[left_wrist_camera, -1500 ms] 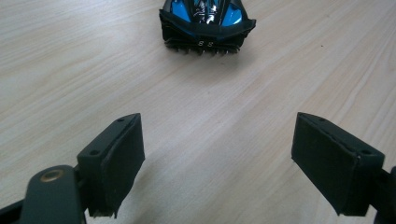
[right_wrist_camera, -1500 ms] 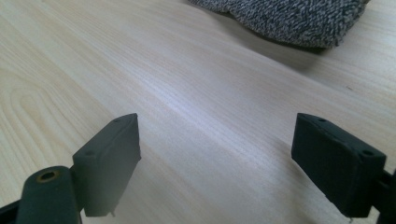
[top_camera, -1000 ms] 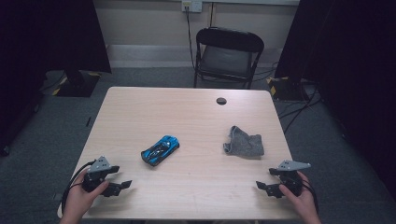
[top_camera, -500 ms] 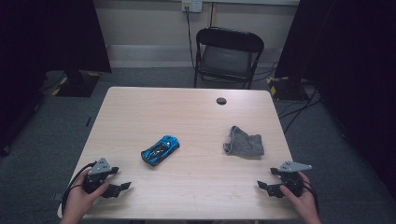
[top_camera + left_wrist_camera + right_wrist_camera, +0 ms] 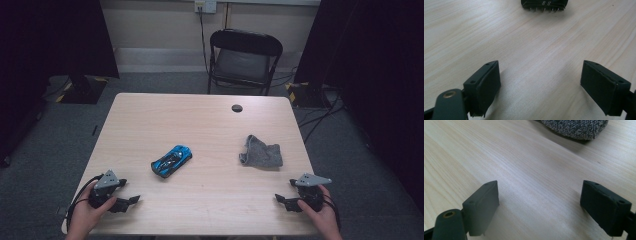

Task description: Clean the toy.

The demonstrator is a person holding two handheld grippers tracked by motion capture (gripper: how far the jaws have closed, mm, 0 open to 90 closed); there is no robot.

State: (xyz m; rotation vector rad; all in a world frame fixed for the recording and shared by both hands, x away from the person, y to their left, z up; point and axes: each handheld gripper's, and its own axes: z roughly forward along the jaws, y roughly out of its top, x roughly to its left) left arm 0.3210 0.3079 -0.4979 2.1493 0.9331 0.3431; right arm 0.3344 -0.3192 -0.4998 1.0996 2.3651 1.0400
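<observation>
Two things on a pale wooden bench (image 5: 200,125): a blue toy car (image 5: 171,161) near the middle and a grey cloth (image 5: 261,151) off to its right, well apart from each other. Small dark round hole (image 5: 237,108) near the far edge of the bench. Grey carpet floor (image 5: 65,130) all around. Black folding chair (image 5: 243,59) just behind the bench, against a pale wall (image 5: 160,25). Dark curtains (image 5: 50,35) on both sides of the room. Cables (image 5: 320,115) on the floor to the right.

Left tongs (image 5: 131,201) low at the near left corner of the bench, held in a hand (image 5: 87,216), pointing toward the middle. Jaws wide apart in the left gripper view, bare wood between them, nothing held. Dark underside of the toy car at the top edge of that view (image 5: 543,4), well ahead of the jaws.

Right tongs (image 5: 281,201) at the near right corner, held in the other hand (image 5: 320,220). Jaws also wide apart, nothing between them but wood. Grey cloth (image 5: 576,127) ahead of them in the right gripper view, not touching.

No boxes, bowls or trays to tell of.
</observation>
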